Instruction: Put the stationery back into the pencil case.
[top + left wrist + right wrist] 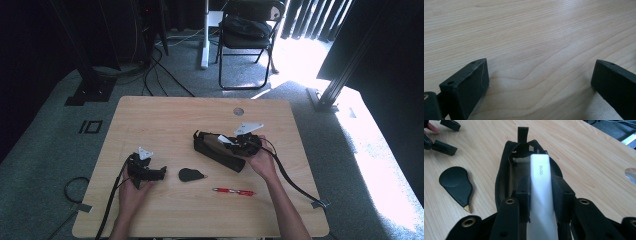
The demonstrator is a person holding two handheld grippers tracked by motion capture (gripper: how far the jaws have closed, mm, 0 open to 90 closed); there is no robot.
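Hand-held grippers [227,141] work on a light wooden table [165,117], grey carpet [45,150] around.

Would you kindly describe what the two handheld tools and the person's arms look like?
Both tools are matte black. The left tool and the right tool each carry a pale grey three-cornered plate on top and trail a black cable toward the table's near edge. Their jaws are blocky black pads on arms with brass-ringed screw holes. The forearms are bare, with no sleeves visible.
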